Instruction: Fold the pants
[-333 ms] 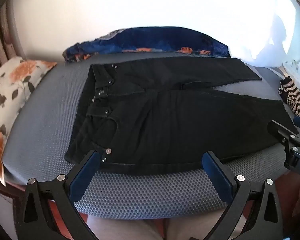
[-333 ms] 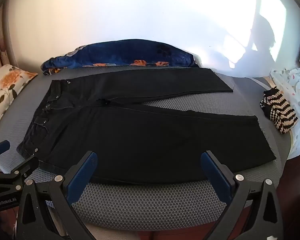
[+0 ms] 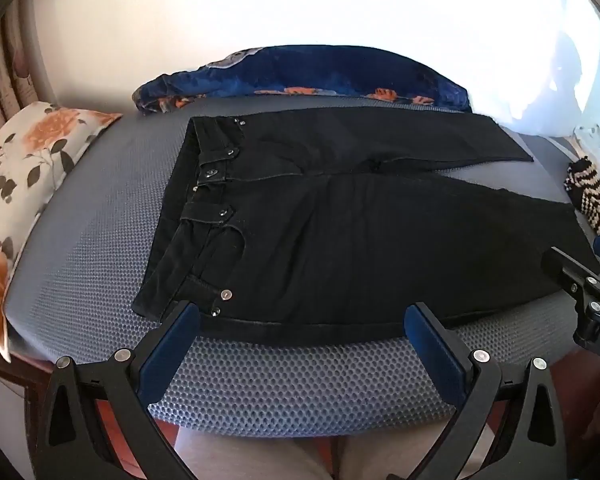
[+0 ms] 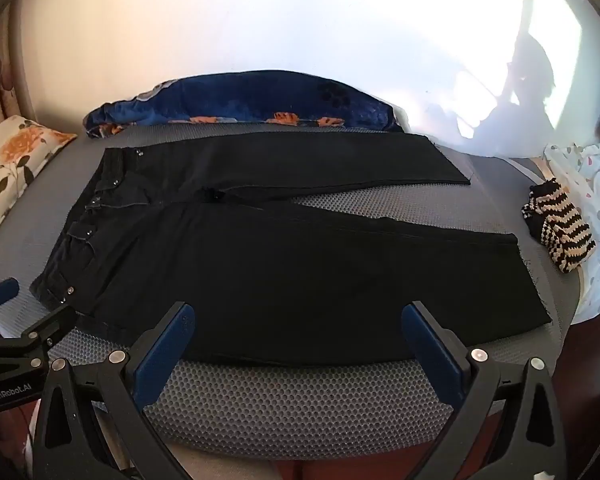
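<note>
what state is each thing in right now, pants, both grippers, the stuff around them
pants: unfolded, flat on the grey mat, legs spread apart, waistband to the left
left gripper: open, empty, at the near edge by the waistband corner
right gripper: open, empty, over the near leg's edge
grey mat: flat under the pants
blue blanket: bunched behind the pants
striped knit item: crumpled, right of the leg ends
floral pillow: lying at the left
</note>
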`<state>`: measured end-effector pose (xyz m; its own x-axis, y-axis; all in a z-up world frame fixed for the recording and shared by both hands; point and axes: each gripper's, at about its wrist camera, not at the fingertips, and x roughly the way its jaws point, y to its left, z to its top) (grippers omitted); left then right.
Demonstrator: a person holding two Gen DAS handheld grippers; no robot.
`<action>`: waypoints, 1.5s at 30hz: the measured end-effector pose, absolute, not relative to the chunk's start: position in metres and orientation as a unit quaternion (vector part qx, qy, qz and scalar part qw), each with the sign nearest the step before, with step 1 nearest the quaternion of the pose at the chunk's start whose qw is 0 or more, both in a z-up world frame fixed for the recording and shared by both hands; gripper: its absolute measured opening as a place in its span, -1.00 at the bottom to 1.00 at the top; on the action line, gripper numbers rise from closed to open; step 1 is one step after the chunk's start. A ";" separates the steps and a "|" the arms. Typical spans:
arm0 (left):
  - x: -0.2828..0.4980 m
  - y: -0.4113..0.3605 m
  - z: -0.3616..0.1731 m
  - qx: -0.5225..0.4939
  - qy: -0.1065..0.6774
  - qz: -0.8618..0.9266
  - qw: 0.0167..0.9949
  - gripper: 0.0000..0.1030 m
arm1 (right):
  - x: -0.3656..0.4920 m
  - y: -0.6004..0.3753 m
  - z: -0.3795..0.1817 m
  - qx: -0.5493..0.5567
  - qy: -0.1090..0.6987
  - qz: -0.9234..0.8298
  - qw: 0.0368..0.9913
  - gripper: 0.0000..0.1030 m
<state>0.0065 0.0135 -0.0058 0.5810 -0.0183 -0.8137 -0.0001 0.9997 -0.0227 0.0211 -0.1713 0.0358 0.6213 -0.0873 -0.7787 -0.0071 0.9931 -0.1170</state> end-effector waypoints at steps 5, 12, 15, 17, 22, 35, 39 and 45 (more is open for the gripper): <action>0.012 0.021 -0.008 -0.015 0.464 -0.005 0.886 0.97 | 0.024 -0.171 0.033 -0.056 0.440 -0.023 0.896 0.99; 0.008 0.019 -0.017 -0.014 0.463 0.002 0.886 0.97 | 0.025 -0.174 0.029 -0.050 0.445 -0.027 0.894 0.99; 0.008 0.020 -0.018 -0.013 0.463 0.001 0.886 0.97 | 0.024 -0.172 0.028 -0.051 0.444 -0.029 0.894 0.99; 0.008 0.019 -0.019 -0.012 0.463 0.001 0.886 0.97 | 0.025 -0.172 0.028 -0.051 0.445 -0.029 0.894 0.99; 0.007 0.019 -0.021 -0.012 0.464 0.001 0.886 0.97 | 0.026 -0.174 0.027 -0.050 0.447 -0.030 0.892 0.99; 0.007 0.018 -0.024 -0.011 0.465 0.004 0.885 0.97 | 0.026 -0.173 0.024 -0.046 0.450 -0.035 0.891 0.99; 0.006 0.018 -0.023 -0.008 0.462 0.005 0.887 0.97 | 0.025 -0.174 0.025 -0.046 0.449 -0.035 0.891 0.99; 0.005 0.019 -0.024 -0.008 0.463 0.004 0.886 0.97 | 0.025 -0.175 0.025 -0.044 0.450 -0.034 0.891 0.99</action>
<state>0.0053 0.0191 -0.0244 0.5713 -0.0010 -0.8208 -0.0145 0.9998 -0.0113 0.0247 -0.1746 0.0249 0.5926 -0.1010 -0.7992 0.0211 0.9937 -0.1100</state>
